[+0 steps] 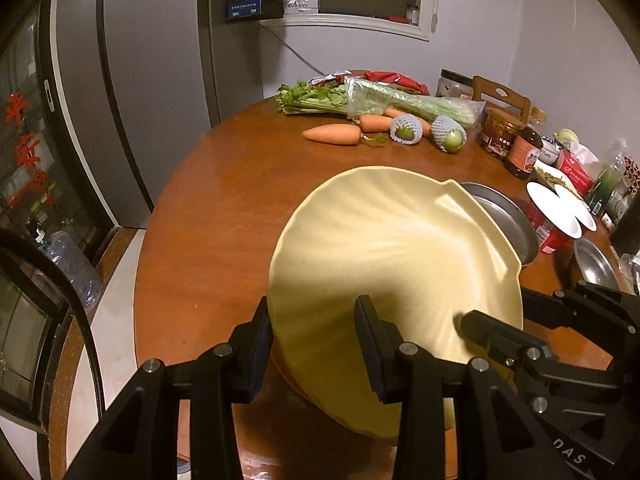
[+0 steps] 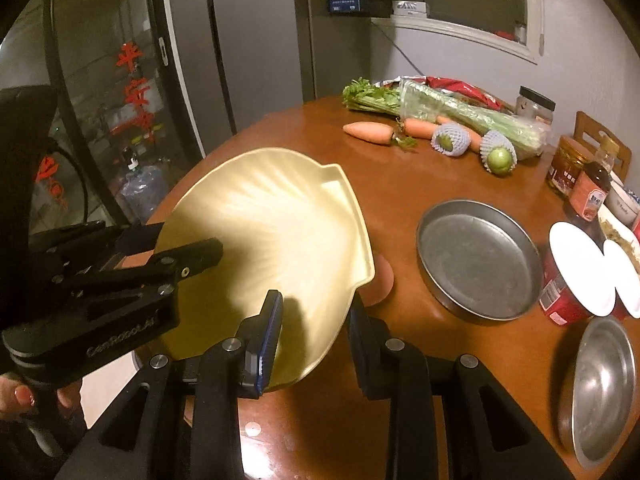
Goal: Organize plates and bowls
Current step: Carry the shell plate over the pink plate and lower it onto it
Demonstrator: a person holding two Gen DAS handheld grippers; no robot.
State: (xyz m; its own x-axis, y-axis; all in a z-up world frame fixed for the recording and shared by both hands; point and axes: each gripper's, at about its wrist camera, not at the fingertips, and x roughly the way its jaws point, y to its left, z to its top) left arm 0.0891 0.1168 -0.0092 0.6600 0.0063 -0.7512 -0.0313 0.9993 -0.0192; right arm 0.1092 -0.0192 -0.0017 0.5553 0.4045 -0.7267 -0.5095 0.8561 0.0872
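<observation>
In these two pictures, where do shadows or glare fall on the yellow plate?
Left wrist view: dark shadow covers the yellow plate's near part; bright streaks toward its far notch. Right wrist view: shadow lies beside the inner finger, with glare across the plate's middle.

Dim, warm indoor light from overhead (lamp mirrored on the fridge (image 1: 132,60)), soft glare streaking the plate (image 1: 396,248), finger shadows across its near half, black fisheye vignette and bent lines at edges, slight blur at right.
</observation>
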